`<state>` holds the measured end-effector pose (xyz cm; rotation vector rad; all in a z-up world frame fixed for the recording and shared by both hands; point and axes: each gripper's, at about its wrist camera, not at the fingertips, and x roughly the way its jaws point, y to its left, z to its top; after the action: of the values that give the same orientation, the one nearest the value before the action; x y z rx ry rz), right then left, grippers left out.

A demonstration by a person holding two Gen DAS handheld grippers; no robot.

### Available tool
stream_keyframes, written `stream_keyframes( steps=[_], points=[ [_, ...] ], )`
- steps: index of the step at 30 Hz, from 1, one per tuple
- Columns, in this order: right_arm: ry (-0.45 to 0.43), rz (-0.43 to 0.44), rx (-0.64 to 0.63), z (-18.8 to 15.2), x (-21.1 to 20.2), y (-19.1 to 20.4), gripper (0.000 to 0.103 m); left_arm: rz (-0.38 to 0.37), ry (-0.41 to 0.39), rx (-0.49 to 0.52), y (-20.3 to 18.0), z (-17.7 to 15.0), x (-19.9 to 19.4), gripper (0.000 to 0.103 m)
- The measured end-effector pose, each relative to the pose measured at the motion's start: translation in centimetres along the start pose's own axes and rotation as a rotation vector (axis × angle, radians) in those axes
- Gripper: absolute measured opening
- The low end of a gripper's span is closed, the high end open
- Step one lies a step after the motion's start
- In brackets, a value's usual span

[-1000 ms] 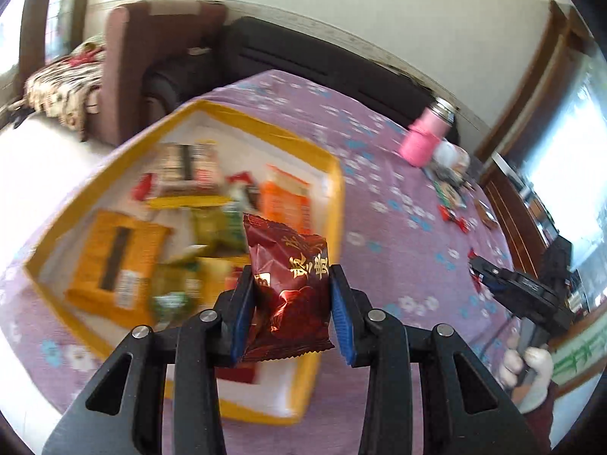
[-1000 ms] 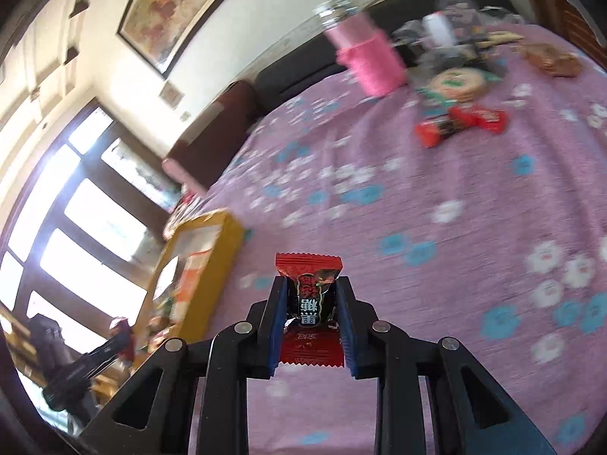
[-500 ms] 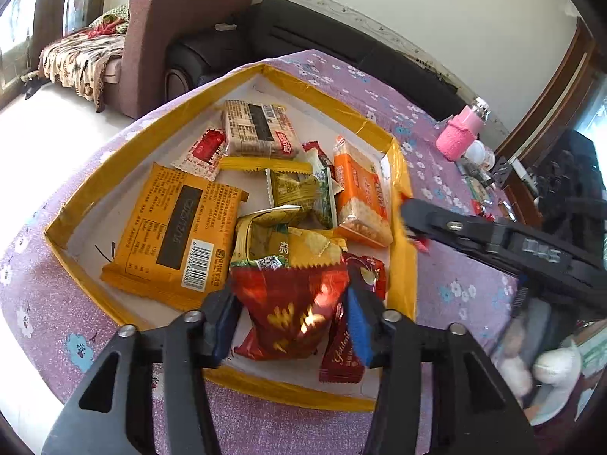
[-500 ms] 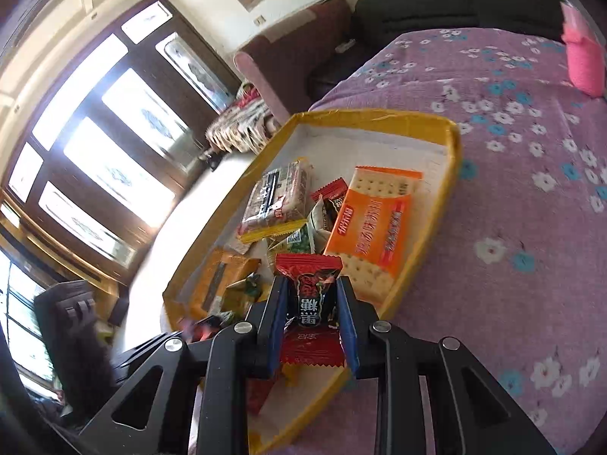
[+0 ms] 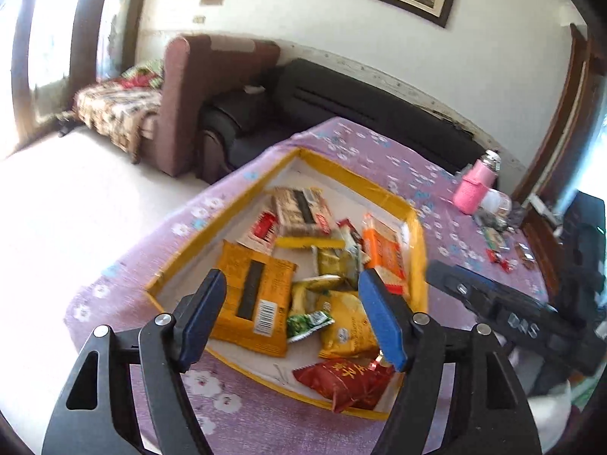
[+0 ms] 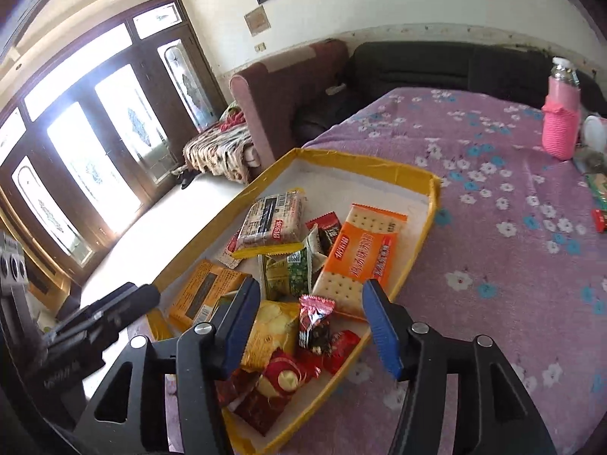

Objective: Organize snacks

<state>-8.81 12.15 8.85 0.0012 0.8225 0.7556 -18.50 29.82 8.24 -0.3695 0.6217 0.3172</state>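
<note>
Both tongs (image 5: pixel 292 318) (image 6: pixel 311 320) gape over tray (image 6: pixel 432 204); candy (image 6: pixel 315 322) perhaps mid-fall.

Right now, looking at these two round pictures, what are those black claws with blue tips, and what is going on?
They are no robot: a person holds a two-fingered gripper in each hand, and a wide-angle camera on each looks out along its fingers. One picture comes from the left gripper, the other from the right gripper. Both are open and hold nothing.

Below them a yellow tray sits on a purple flowered cloth. In it lie snack packets: an orange cracker pack, a dark red bag at the near edge, and a small red candy. Farther along the cloth stands a pink bottle, with a few more small snacks nearby, apparently waiting to be sorted.
</note>
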Motion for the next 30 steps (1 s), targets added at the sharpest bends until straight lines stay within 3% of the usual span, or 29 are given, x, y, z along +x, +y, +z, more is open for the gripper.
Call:
stream_keyframes(
  steps=[4,10,19,30],
  points=[
    [-0.041,-0.028,-0.001,-1.8,-2.3,-0.1,0.064,0.156,-0.086,0.044,-1.5,0.1,-2.2,0.084],
    [-0.103,-0.061,-0.032,-4.5,-5.7,0.3,0.069,0.222,-0.189,0.038,-2.6,0.0,-5.7,0.085],
    [-0.178,-0.071,-0.048,-6.7,-9.6,0.8,0.075,0.244,-0.306,0.099,-5.5,-1.2,-10.7,0.087],
    [-0.255,-0.068,-0.117,-9.0,-13.1,3.2,0.082,0.271,-0.453,0.147,-7.7,-2.8,-15.7,0.103]
  ],
)
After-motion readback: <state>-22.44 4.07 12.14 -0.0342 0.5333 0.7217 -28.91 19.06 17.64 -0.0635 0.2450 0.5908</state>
